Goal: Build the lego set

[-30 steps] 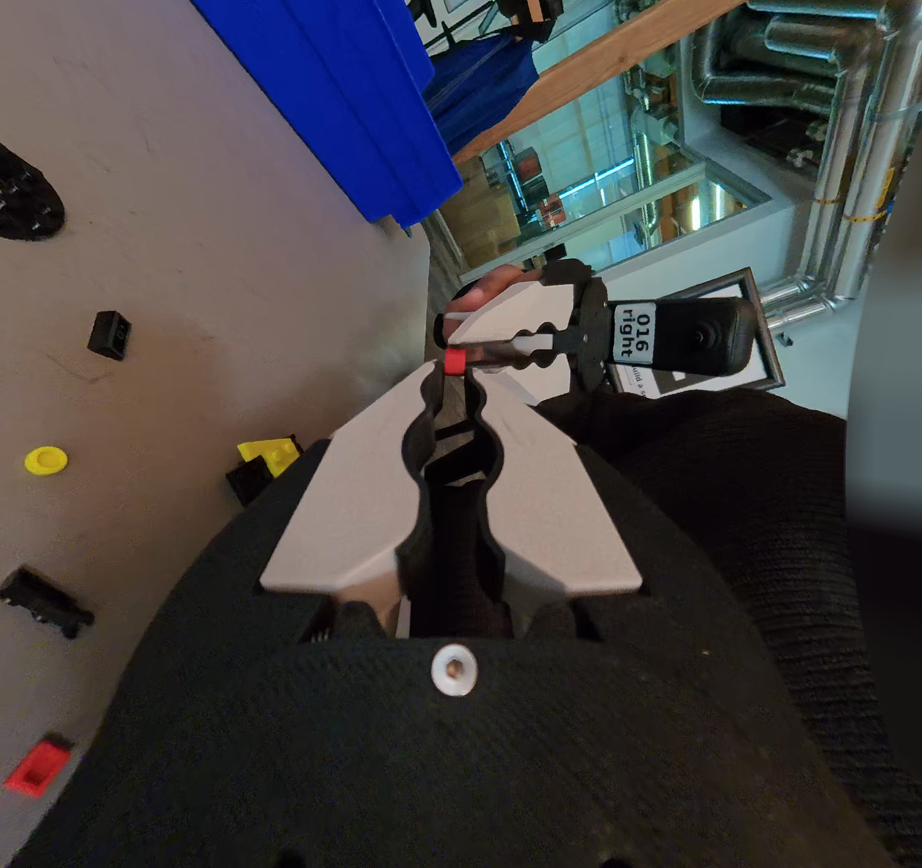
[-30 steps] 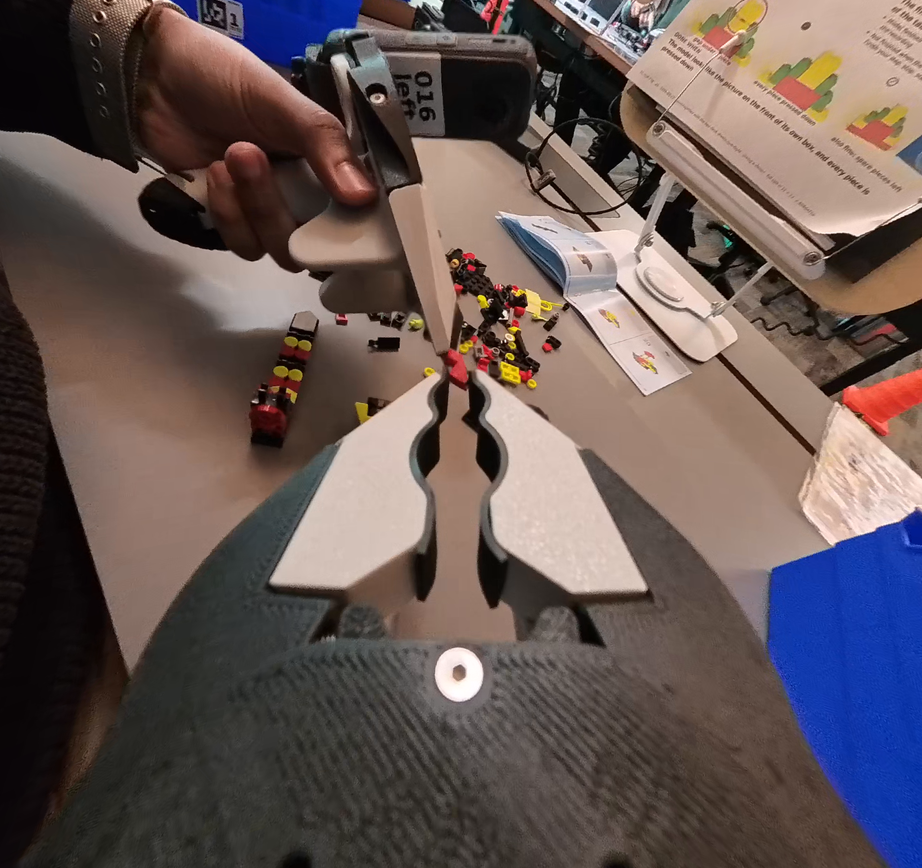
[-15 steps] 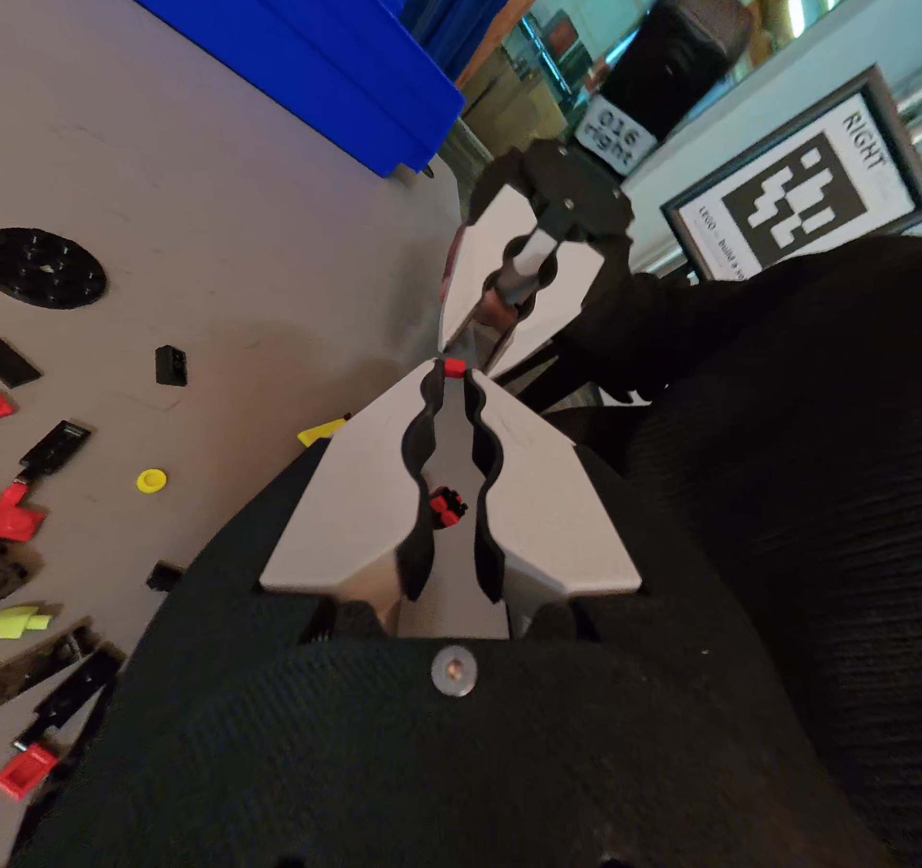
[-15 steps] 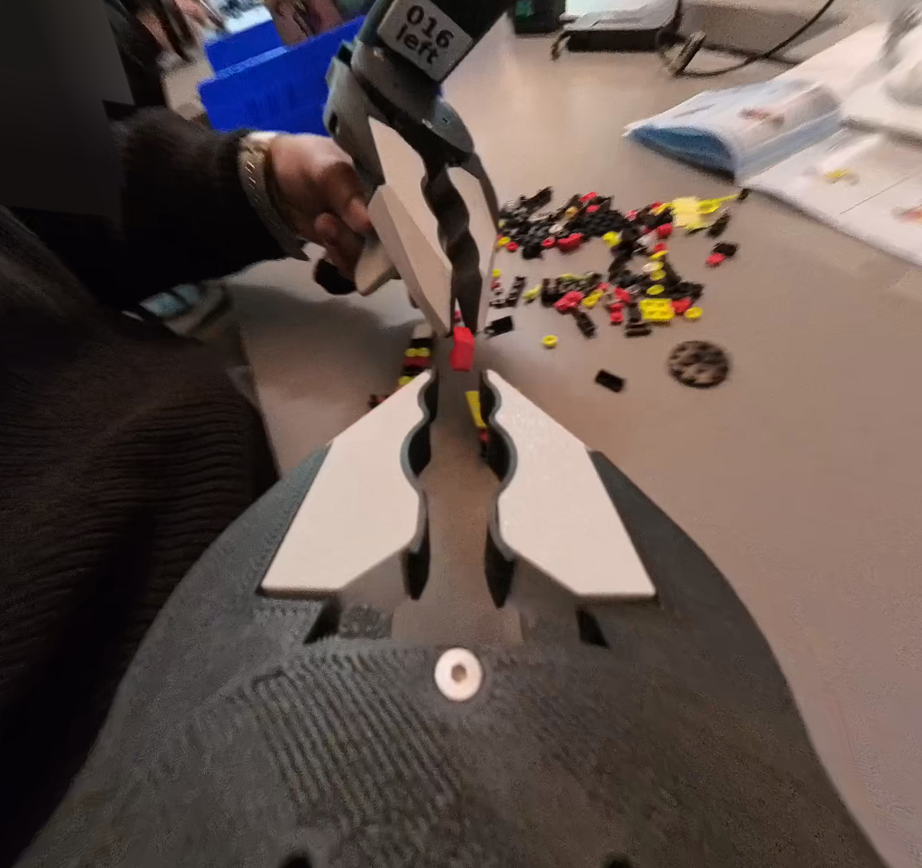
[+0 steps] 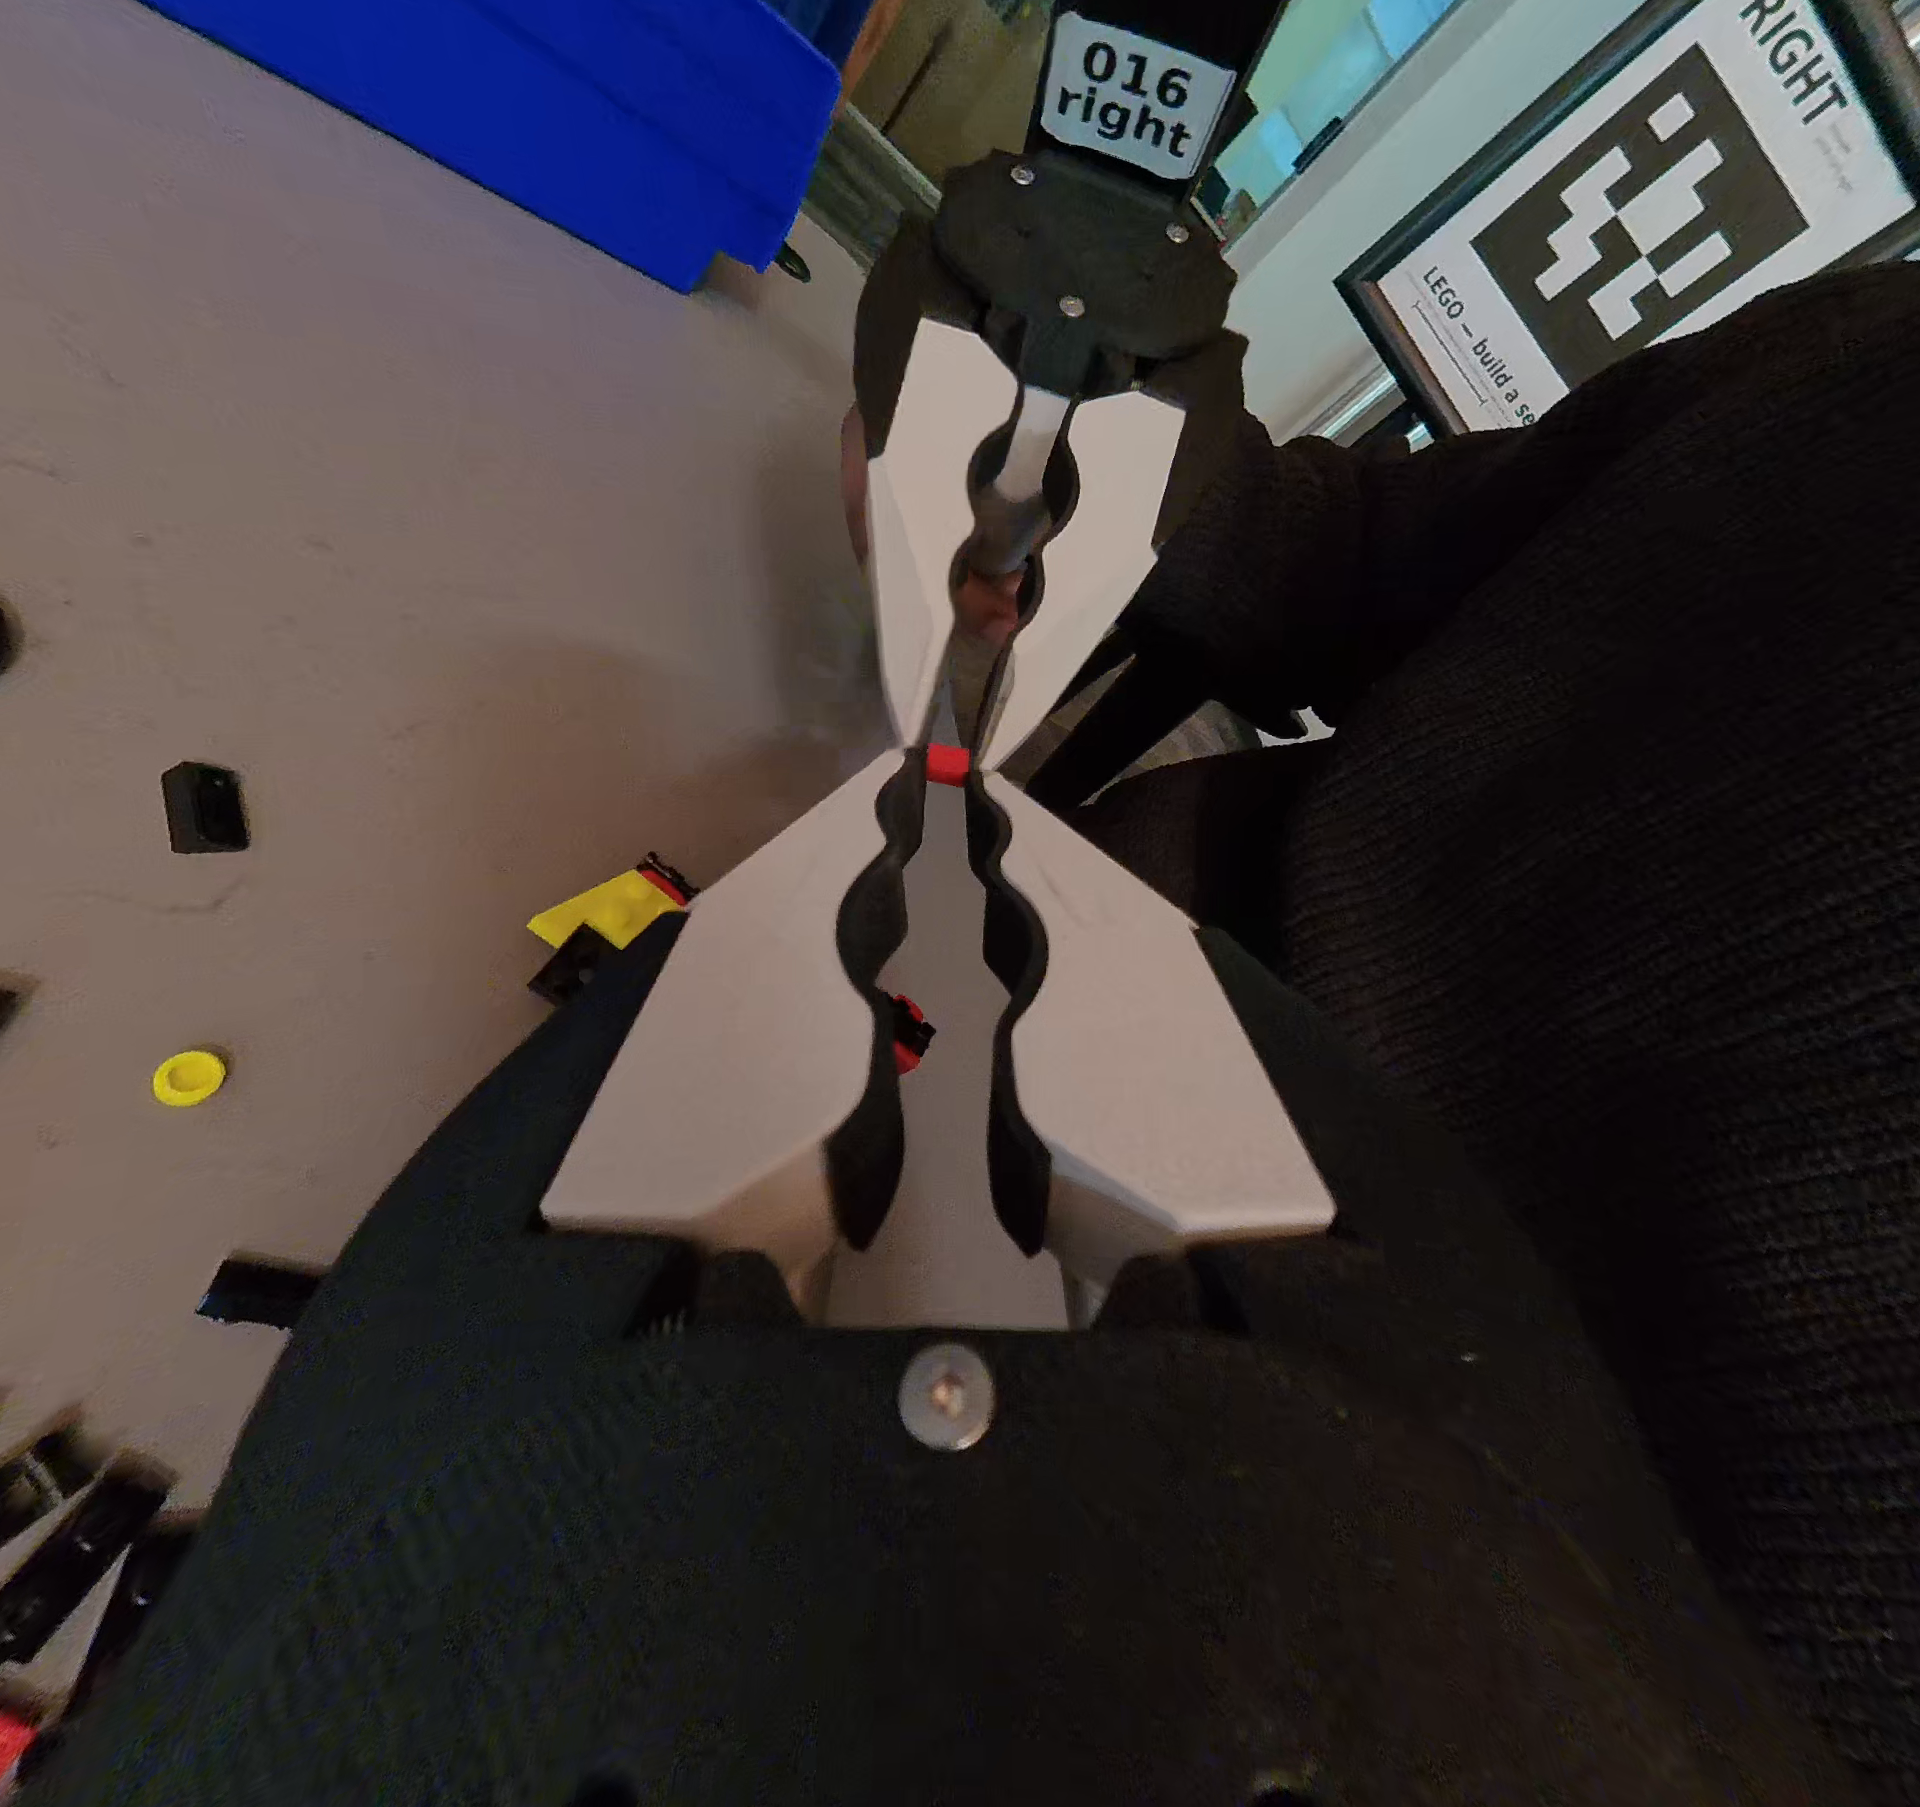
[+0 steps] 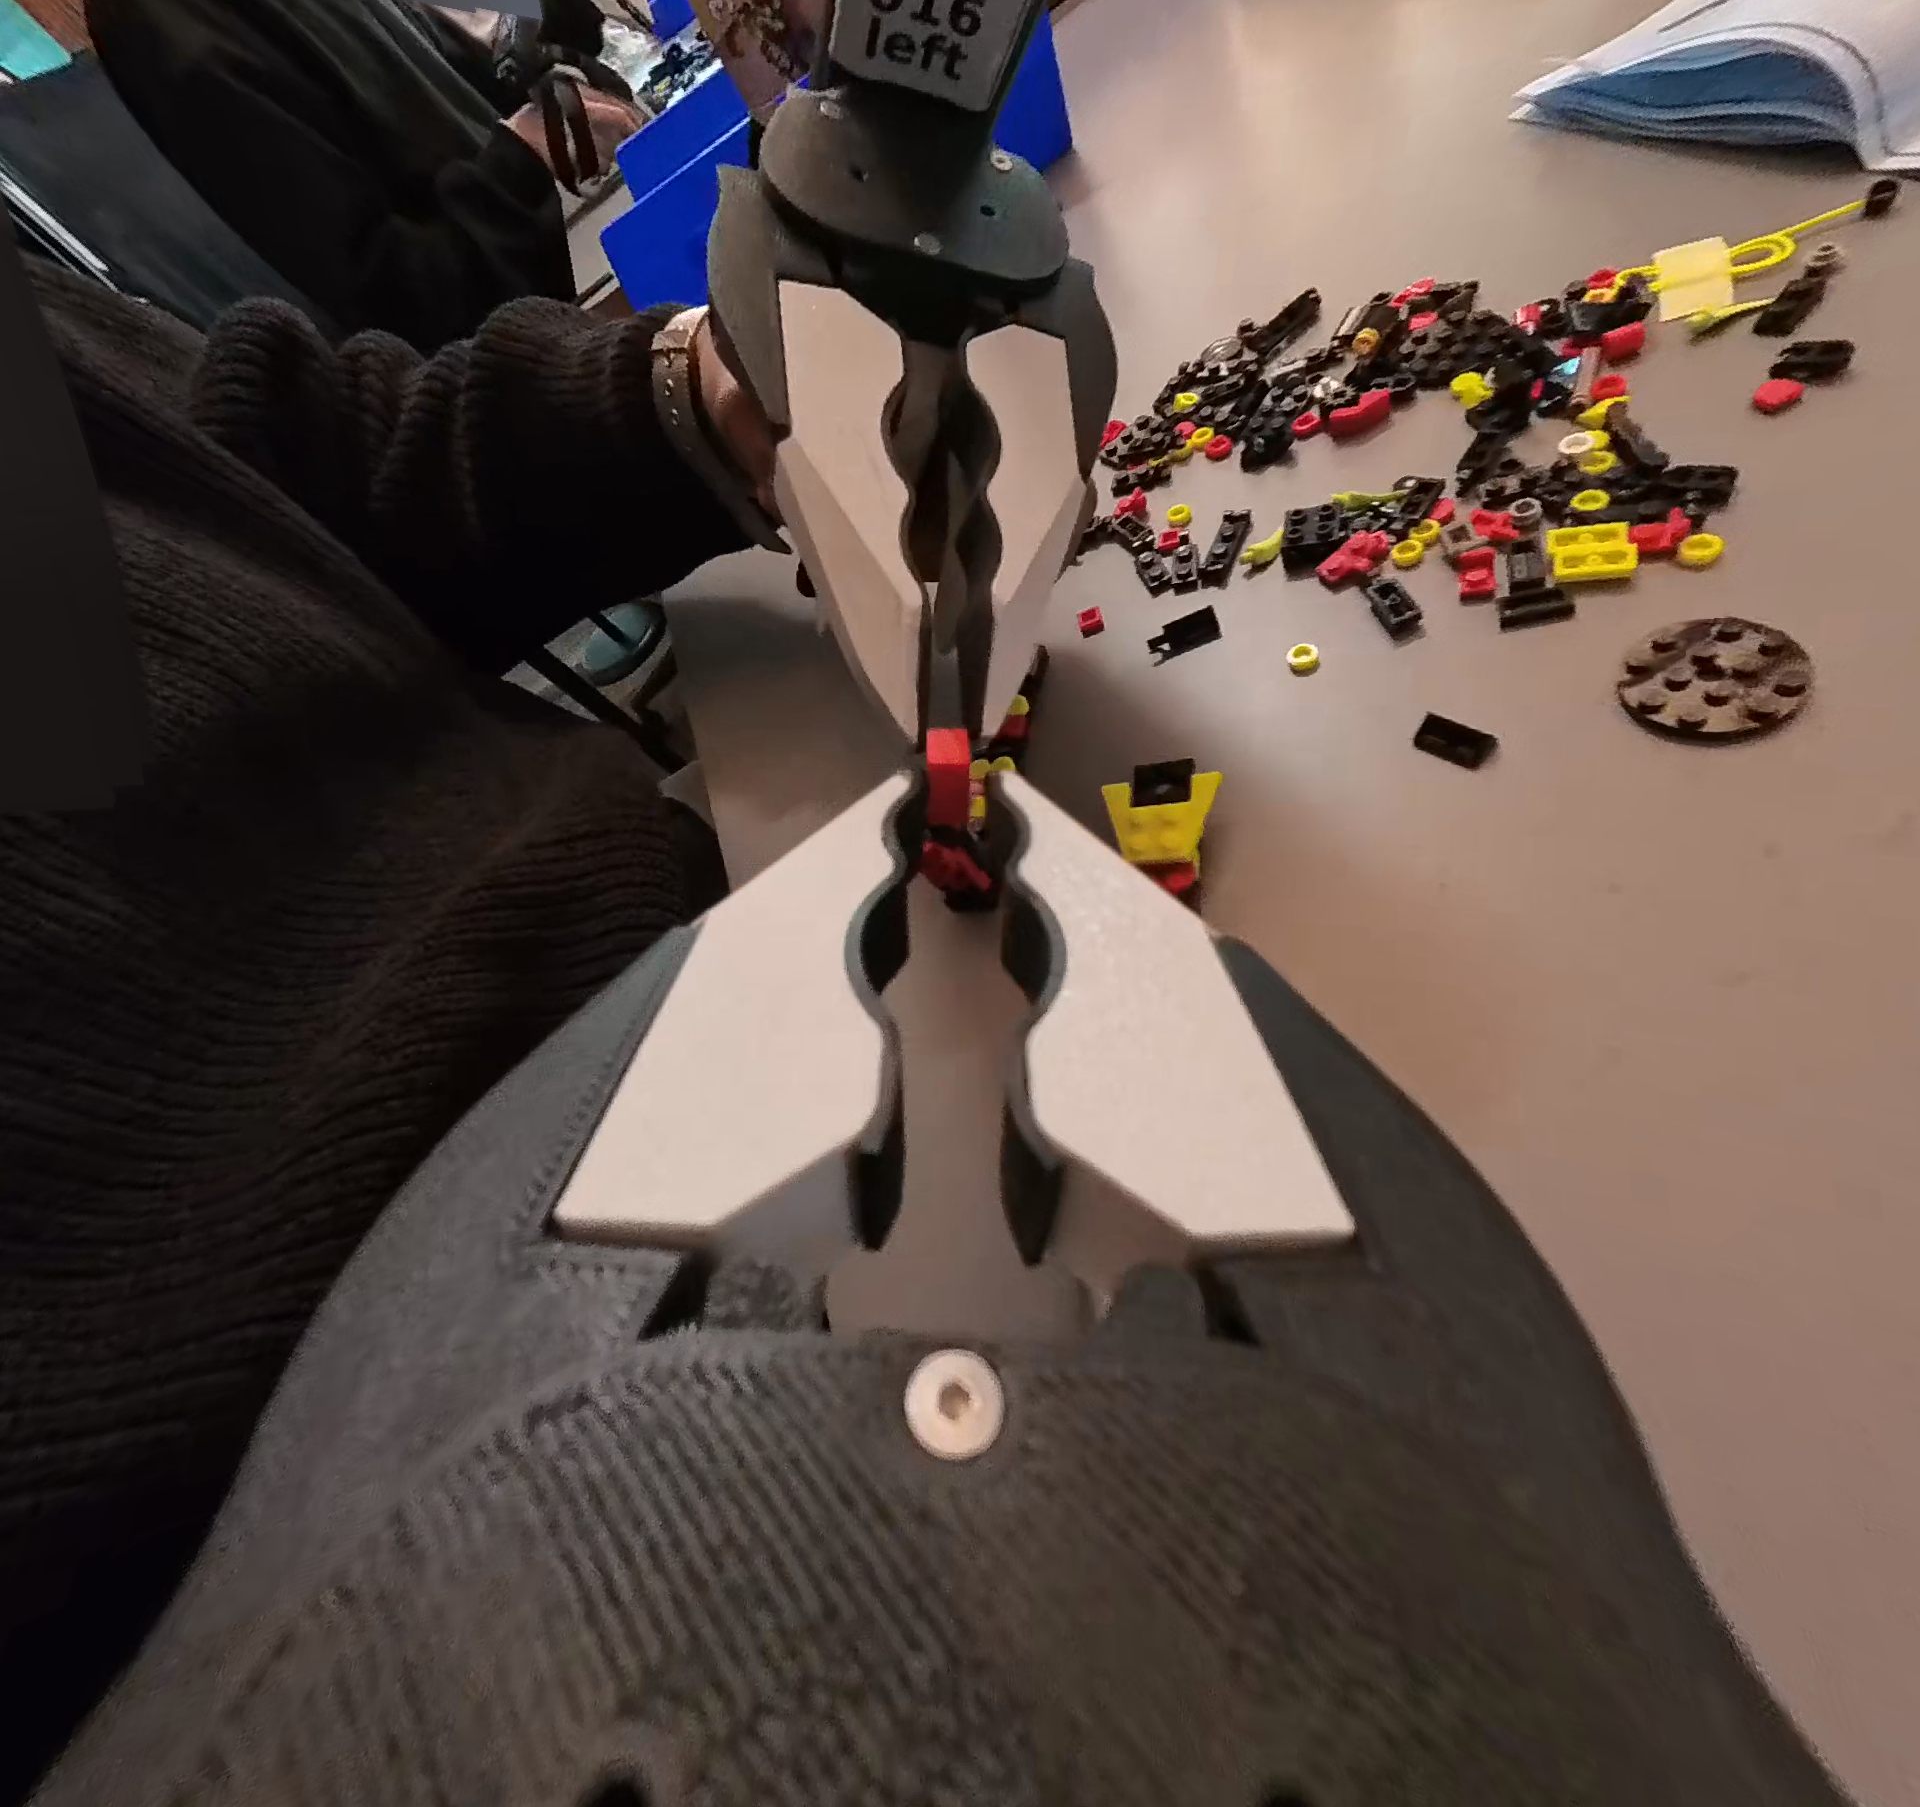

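A small red piece (image 5: 948,763) is pinched in the tips of my left gripper (image 5: 940,770), which is shut on it above the table's near edge. My right gripper (image 5: 951,741) faces it tip to tip. In the right wrist view the red piece (image 6: 948,765) hangs from the left gripper (image 6: 951,723) and reaches down between the tips of my right gripper (image 6: 951,789). The right jaws stand a little apart around it, with a thin gap on one side. A red, black and yellow build (image 6: 956,864) lies on the table behind the tips, mostly hidden.
A pile of loose black, red and yellow pieces (image 6: 1455,469) lies at the right, with a round black plate (image 6: 1714,682) and a small yellow and black build (image 6: 1158,817). Blue bins (image 5: 416,43) stand at the back. A booklet (image 6: 1745,64) lies far right. Dark sleeves flank both grippers. Both grippers' tips are close together, under 4 cm apart. Both grippers' tips are roughly 15 cm from the round black plate (image 6: 1714,682).
Both grippers have swung round to face each other tip to tip. The right jaws, wider half a second ago, have narrowed around the red piece, which the left gripper still holds.
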A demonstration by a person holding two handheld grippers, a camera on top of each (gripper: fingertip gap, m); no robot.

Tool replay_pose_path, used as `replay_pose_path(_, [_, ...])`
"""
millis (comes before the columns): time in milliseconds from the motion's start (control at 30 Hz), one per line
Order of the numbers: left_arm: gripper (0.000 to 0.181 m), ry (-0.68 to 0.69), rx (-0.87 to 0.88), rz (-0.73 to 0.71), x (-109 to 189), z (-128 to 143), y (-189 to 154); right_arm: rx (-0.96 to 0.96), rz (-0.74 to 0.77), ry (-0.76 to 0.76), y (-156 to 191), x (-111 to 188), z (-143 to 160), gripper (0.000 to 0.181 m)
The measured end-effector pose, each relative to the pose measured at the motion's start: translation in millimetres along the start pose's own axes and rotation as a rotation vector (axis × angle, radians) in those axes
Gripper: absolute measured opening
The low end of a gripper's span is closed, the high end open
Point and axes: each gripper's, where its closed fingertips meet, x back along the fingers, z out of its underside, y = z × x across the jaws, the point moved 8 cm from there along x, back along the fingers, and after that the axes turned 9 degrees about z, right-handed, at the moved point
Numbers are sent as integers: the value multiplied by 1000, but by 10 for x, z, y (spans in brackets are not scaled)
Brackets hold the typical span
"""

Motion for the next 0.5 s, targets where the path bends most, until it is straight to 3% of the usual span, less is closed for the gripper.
replay_pose_path(200, [5, -7, 14, -42, 15, -6, 40, 11, 34, -5, -33, 20, -13, 6])
replay_pose_path(367, [32, 49, -44, -327, 142, 33, 246, 33, 262, 65, -236, 13, 63, 6])
replay_pose_path(500, [40, 170, -73, -459, 119, 131, 347, 125, 370, 141, -199, -133, 133, 6])
